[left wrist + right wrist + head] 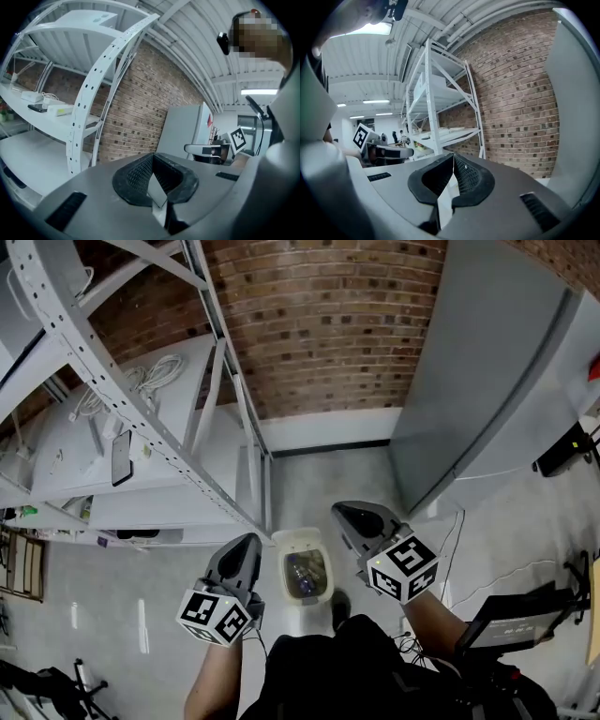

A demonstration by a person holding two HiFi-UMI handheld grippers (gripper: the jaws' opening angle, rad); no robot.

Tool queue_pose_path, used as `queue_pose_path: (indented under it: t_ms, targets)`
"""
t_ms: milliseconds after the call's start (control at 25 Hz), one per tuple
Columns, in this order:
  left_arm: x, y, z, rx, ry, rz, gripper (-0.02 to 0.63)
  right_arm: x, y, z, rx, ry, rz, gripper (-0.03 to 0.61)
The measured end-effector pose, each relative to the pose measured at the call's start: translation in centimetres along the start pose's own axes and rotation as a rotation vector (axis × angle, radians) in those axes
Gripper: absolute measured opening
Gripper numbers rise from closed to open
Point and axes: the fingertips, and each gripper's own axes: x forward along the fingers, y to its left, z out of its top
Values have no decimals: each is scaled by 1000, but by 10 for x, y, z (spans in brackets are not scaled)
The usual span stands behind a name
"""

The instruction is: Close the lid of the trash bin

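A small cream trash bin [286,585] stands on the grey floor straight below me, between the two grippers. Its top is open and dark rubbish shows inside. A pale flap [296,540] at its far edge looks like the raised lid. My left gripper [247,544] hovers just left of the bin, well above it, jaws shut and empty. My right gripper [345,514] hovers just right of the bin, also shut on nothing. The left gripper view shows its jaws [152,157] pressed together, pointing at the brick wall. The right gripper view shows the same [453,157]. Neither gripper view shows the bin.
A white metal shelf rack [141,418] holding cables and a phone fills the left, its post close to the bin. A grey cabinet [487,371] stands at the right, a brick wall [319,324] behind. Cables [469,568] lie on the floor at right. My shoe [339,607] is beside the bin.
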Motion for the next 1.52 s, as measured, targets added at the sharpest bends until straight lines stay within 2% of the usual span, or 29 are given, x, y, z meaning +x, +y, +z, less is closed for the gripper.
queue_pose_path:
  t_ms: [280, 520, 640, 760, 960, 1160, 1360, 1520]
  targets:
    - [50, 38, -4, 36, 76, 13, -2, 55, -34, -13, 43, 31, 22, 9]
    - [88, 82, -37, 25, 217, -33, -1, 105, -52, -33, 107, 95, -12, 9]
    - [115, 108, -52, 32, 249, -55, -1, 137, -71, -55, 107, 136, -23, 9]
    - [135, 135, -91, -4, 310, -72, 0, 164, -84, -99, 126, 188, -40, 9]
    - [148, 159, -182, -68, 497, -66, 0, 184, -88, -194, 186, 339, -31, 9]
    - [151, 174, -274, -124, 674, -68, 0, 191, -93, -289, 263, 477, -64, 9]
    - [156, 186, -334, -124, 769, -55, 0, 193, -91, -356, 321, 571, -59, 9]
    - [154, 189, -358, -151, 789, -47, 0, 192, -90, -387, 338, 612, -65, 9]
